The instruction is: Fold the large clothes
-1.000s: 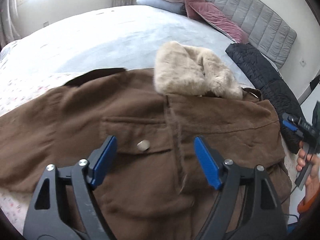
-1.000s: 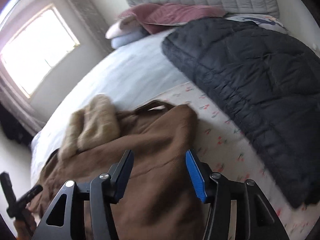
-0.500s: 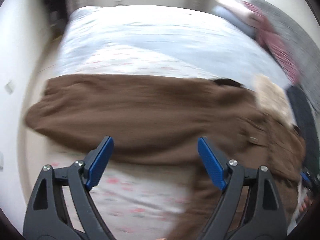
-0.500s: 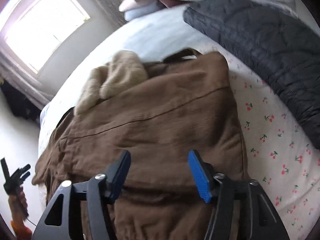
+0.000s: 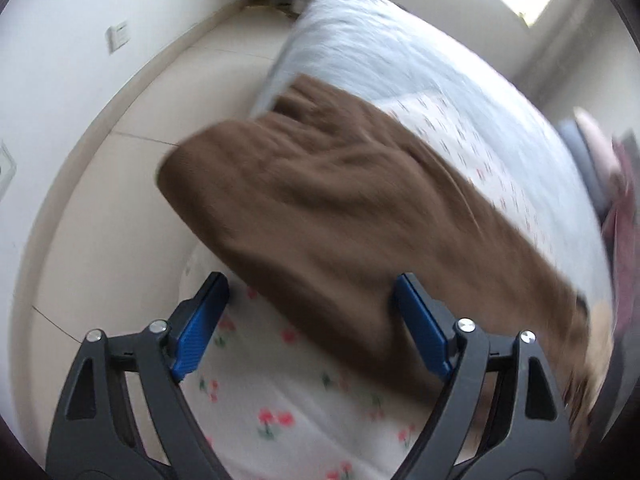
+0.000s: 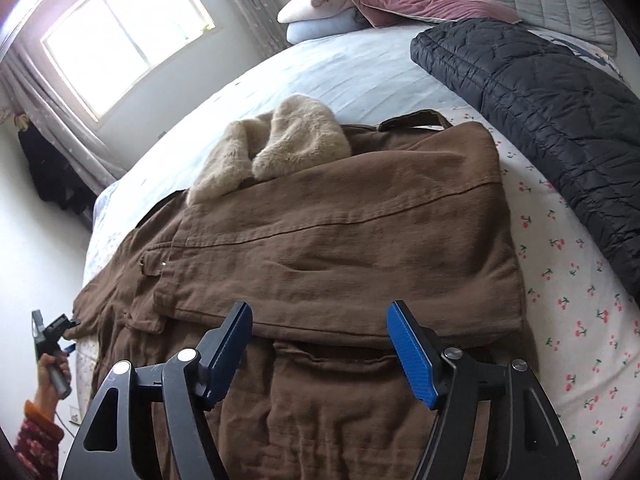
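1. At nine o'clock in the right wrist view we hold the left gripper (image 6: 54, 330) out past the bed's foot end. In its own view its blue pads (image 5: 200, 326) stand apart and are drawing in a little. Only the cherry-print sheet (image 5: 280, 412) and the coat's edge show between them, and nothing is pinched.

2. The brown coat (image 6: 340, 240) lies lengthwise across the bed, with its hem end (image 5: 224, 168) at ten o'clock in the left view, overhanging the mattress corner. Its fur collar (image 6: 280, 148) sits at twelve o'clock in the right view, toward the pillows (image 6: 320, 12).

3. The right gripper (image 6: 320, 350) hovers at six o'clock over the coat's body. Its jaws are widening and hold nothing.

4. The step in hand looks like bringing the hem up toward the collar. To do it well, we should take the hem at its two corners and catch every layer in each bite.

5. Then we lift evenly, keeping the sleeve already folded across the chest flat.

6. At three o'clock the black quilted jacket (image 6: 560, 120) lies well apart from the coat, so our fold should stay clear of it.
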A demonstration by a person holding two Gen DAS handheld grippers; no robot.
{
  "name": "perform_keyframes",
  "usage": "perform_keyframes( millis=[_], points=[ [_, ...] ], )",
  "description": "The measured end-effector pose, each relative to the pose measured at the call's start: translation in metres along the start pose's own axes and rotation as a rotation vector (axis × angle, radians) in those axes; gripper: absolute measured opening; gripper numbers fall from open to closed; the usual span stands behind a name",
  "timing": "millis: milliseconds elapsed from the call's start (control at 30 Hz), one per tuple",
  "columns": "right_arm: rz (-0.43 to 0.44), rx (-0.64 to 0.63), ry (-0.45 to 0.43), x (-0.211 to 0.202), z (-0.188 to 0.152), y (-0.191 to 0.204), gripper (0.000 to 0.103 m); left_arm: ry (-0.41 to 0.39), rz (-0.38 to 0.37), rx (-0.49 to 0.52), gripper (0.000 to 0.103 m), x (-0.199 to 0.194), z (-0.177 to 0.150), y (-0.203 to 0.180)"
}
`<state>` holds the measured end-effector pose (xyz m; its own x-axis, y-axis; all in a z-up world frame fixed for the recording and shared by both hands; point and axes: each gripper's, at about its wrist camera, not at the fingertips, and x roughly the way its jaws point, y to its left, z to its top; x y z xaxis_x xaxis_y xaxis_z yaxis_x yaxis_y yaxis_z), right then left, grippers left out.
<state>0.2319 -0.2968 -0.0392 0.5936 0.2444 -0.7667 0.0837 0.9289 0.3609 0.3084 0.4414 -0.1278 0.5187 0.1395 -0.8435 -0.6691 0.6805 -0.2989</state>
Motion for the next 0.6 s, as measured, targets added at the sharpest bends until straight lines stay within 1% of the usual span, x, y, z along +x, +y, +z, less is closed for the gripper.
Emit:
perform_keyframes(
  millis=[33, 67, 100, 133, 200, 233, 267, 367, 400, 467, 600],
  points=[
    [0.000, -0.003, 0.007, 0.002, -0.001, 0.001, 0.071, -0.019, -0.028, -0.045, 0.071, 0.001, 0.003, 0.006],
    [0.001, -0.008, 0.017, 0.004, -0.001, 0.001, 0.071, -0.038, -0.049, -0.087, 0.065, 0.001, 0.006, 0.010],
    [-0.001, -0.012, 0.024, 0.005, -0.002, 0.001, 0.071, -0.054, -0.055, -0.117, 0.049, 0.000, 0.008, 0.012],
    [-0.005, -0.015, 0.025, 0.006, -0.002, 0.001, 0.071, -0.076, -0.070, -0.156, 0.031, -0.003, 0.011, 0.015],
    [-0.019, -0.009, 0.013, 0.004, -0.002, -0.001, 0.071, -0.117, -0.098, -0.188, 0.008, -0.011, 0.015, 0.014],
    [-0.018, -0.005, 0.010, 0.003, -0.002, -0.003, 0.071, -0.141, -0.121, -0.184, 0.008, -0.017, 0.018, 0.011],
    [-0.014, 0.001, 0.008, 0.002, -0.002, -0.004, 0.071, -0.184, -0.140, -0.158, 0.007, -0.030, 0.019, 0.002],
    [0.003, 0.033, -0.012, -0.003, -0.001, -0.010, 0.071, -0.281, -0.163, -0.031, 0.007, -0.065, 0.017, -0.031],
    [0.006, 0.039, -0.018, -0.005, 0.000, -0.011, 0.071, -0.312, -0.196, 0.020, 0.007, -0.081, 0.014, -0.050],
    [0.014, 0.045, -0.027, -0.009, 0.000, -0.012, 0.071, -0.343, -0.264, 0.083, 0.007, -0.107, 0.007, -0.080],
    [0.033, 0.048, -0.021, -0.012, 0.000, -0.012, 0.071, -0.383, -0.412, 0.198, 0.006, -0.158, -0.016, -0.143]
  ],
)
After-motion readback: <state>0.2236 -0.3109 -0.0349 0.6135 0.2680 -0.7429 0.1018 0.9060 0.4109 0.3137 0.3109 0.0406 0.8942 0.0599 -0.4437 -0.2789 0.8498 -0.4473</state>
